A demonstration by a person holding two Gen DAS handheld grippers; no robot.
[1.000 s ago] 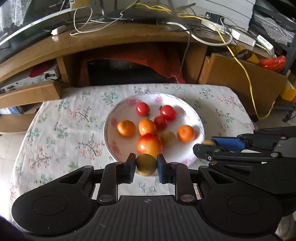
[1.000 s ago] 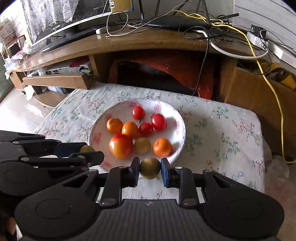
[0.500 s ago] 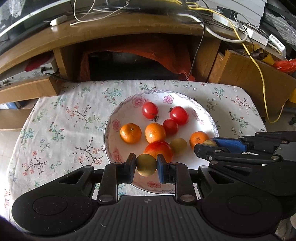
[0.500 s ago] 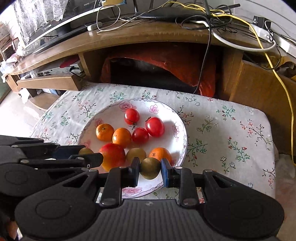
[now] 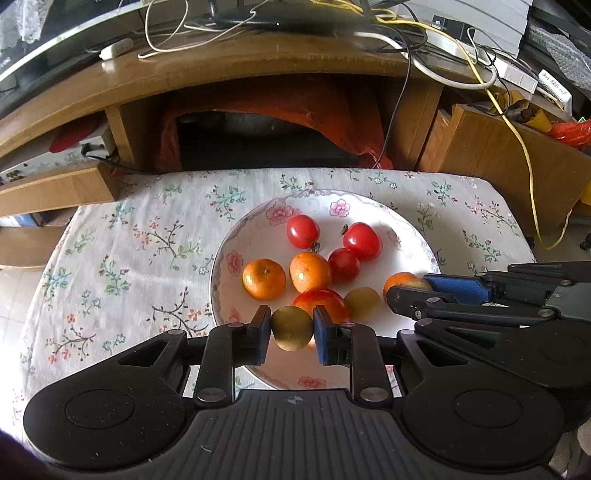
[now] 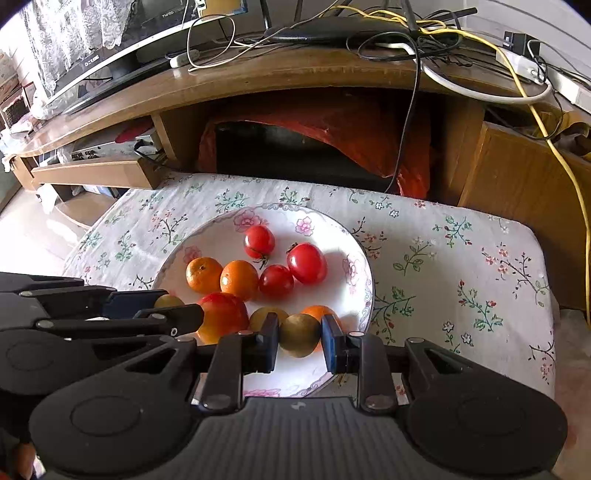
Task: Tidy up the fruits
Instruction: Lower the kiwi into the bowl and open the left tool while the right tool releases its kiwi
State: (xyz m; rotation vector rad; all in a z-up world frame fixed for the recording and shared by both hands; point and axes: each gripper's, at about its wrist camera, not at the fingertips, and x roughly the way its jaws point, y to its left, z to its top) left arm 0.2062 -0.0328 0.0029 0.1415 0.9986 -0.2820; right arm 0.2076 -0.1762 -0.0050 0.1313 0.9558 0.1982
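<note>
Fruits are sitting in the plate [image 5: 229, 258]; left gripper [image 5: 291, 328] and right gripper [image 6: 299, 335] are each pinching 1 green fruit

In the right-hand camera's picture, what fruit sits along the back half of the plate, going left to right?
Orange → second orange → small red tomato → bigger red tomato, all on the flowered plate.

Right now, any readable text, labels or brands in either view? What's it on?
"TWRS" plus blurred characters: dark screen frame, top of right view.
White lettering on the TV bezel: too blurred to read.
Markings on the silver box under the desk: too small.
Nothing else legible.
</note>
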